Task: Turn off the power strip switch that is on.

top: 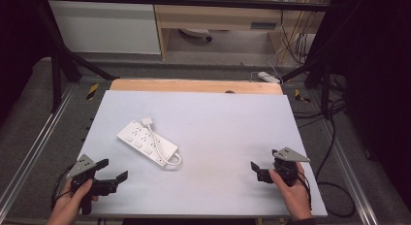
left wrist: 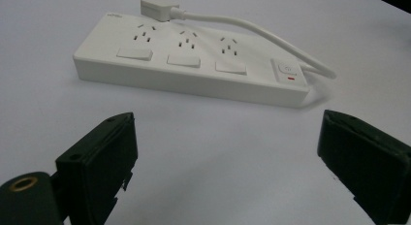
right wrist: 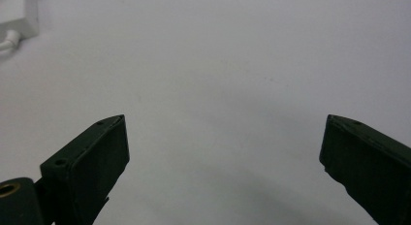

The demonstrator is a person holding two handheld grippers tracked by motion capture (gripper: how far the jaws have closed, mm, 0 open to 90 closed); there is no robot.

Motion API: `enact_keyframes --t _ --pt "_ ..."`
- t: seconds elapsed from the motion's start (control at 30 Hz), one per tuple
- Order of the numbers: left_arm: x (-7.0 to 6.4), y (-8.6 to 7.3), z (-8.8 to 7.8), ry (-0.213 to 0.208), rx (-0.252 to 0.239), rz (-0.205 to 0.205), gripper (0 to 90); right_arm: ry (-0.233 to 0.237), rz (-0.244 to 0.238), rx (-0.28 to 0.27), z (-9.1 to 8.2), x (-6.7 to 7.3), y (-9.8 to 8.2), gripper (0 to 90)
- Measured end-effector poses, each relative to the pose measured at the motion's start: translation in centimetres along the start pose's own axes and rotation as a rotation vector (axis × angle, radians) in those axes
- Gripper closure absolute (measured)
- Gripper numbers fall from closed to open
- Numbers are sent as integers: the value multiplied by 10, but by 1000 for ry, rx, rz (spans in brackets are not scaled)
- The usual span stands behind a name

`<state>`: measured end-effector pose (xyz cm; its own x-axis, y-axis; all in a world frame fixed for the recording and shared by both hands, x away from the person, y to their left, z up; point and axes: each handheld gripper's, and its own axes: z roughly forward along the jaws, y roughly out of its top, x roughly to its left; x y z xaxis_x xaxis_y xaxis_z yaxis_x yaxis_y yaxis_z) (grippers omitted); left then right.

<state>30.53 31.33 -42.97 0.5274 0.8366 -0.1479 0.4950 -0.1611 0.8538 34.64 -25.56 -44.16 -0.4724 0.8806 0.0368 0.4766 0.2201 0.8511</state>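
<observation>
A person's left hand (top: 72, 198) grips the left gripper (top: 112, 170) low at the near-left edge, jaws spread wide and empty, pointed forward and to the right. The right hand (top: 291, 186) holds the right gripper (top: 264, 168) at the near right, jaws likewise wide apart, aimed leftward.

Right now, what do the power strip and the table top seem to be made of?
Power strip: probably white plastic, smooth with a soft sheen and moulded edges. Table top: a pale, matte sheet, maybe laminate; a wooden edge shows at its far side.
</observation>
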Motion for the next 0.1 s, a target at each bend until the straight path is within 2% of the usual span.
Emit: enact_keyframes --t 0.1 --pt "-1 -2 3 -7 10 -7 81 -26 13 60 6 -2 -4 41"
